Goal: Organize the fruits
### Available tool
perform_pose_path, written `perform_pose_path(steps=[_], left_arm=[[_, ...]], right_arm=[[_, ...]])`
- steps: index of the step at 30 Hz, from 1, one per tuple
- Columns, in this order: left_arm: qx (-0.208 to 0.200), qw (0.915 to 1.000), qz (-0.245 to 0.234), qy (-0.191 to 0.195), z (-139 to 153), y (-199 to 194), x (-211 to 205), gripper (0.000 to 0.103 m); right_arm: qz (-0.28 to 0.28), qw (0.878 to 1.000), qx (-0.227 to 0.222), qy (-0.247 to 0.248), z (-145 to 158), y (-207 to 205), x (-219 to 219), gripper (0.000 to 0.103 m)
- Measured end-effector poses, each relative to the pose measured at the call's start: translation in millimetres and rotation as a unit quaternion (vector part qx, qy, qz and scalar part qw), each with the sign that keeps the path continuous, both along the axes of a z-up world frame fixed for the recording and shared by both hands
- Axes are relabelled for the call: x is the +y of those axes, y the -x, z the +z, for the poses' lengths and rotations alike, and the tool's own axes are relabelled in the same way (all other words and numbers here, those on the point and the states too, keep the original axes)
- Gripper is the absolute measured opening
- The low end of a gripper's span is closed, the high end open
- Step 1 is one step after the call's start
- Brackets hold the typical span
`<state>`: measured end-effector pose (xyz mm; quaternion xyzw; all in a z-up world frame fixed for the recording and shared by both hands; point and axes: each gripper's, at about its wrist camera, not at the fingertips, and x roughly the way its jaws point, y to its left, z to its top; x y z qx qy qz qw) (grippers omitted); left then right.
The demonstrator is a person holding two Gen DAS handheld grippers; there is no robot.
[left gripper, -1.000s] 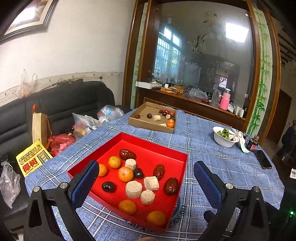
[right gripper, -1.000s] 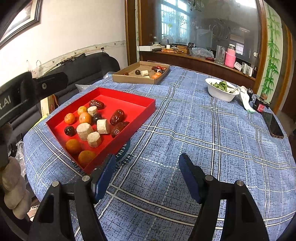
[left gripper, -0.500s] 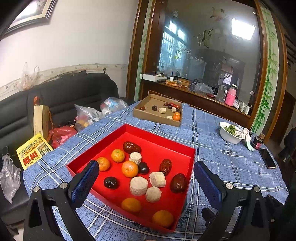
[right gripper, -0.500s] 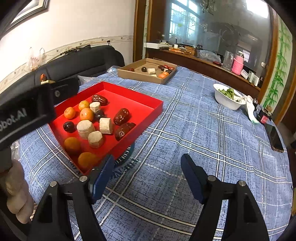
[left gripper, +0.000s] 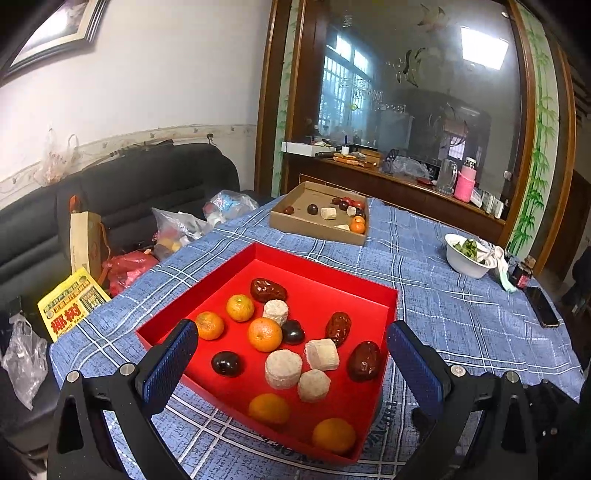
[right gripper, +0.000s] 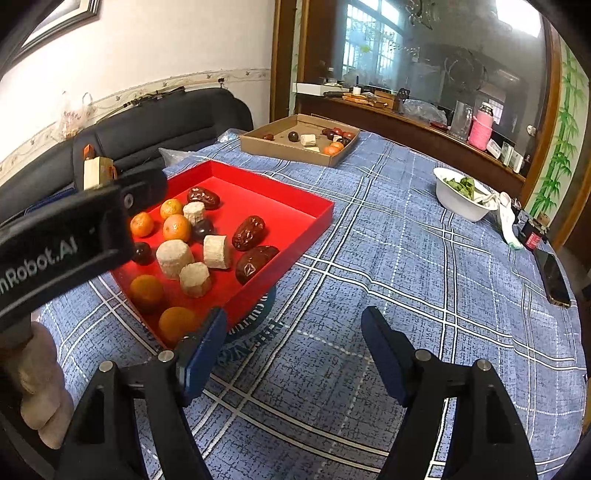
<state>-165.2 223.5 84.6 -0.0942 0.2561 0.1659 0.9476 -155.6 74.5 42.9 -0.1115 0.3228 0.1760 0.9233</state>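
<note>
both jaws wide, empty: left gripper (left gripper: 291, 365), right gripper (right gripper: 295, 343). fruits mixed in red tray (left gripper: 325, 271); some in cardboard box (left gripper: 295, 225). sorting looks barely begun.

Setting: home living room.
Evidence: black sofa (left gripper: 147, 192), framed picture (left gripper: 55, 33), cloth-covered bench (left gripper: 461, 314), glass-fronted wooden partition (left gripper: 406, 92).

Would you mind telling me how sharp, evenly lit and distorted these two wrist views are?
Left wrist view: sharp; strong fisheye bends the wall and door frame; the ceiling light's reflection glares in the glass; the red tray is evenly lit. Right wrist view: also sharp, with dark vignetted corners; the left gripper's body looms large and soft at the left edge, hiding part of the tray.
</note>
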Motion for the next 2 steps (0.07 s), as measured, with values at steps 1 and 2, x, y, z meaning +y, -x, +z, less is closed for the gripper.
perform_pose_path(steps=[1,2], left_arm=[[0.001,1.0000,0.001,-0.001,1.0,-0.5,-1.0,0.103],[0.003,1.0000,-0.001,0.001,2.6,-1.1,-2.1,0.103]], right_arm=[[-0.003,1.000,-0.001,-0.002,0.9,-0.3,-2.5,0.074],[-0.007,1.000,-0.001,-0.005,2.4,-1.0,-6.1,0.074]])
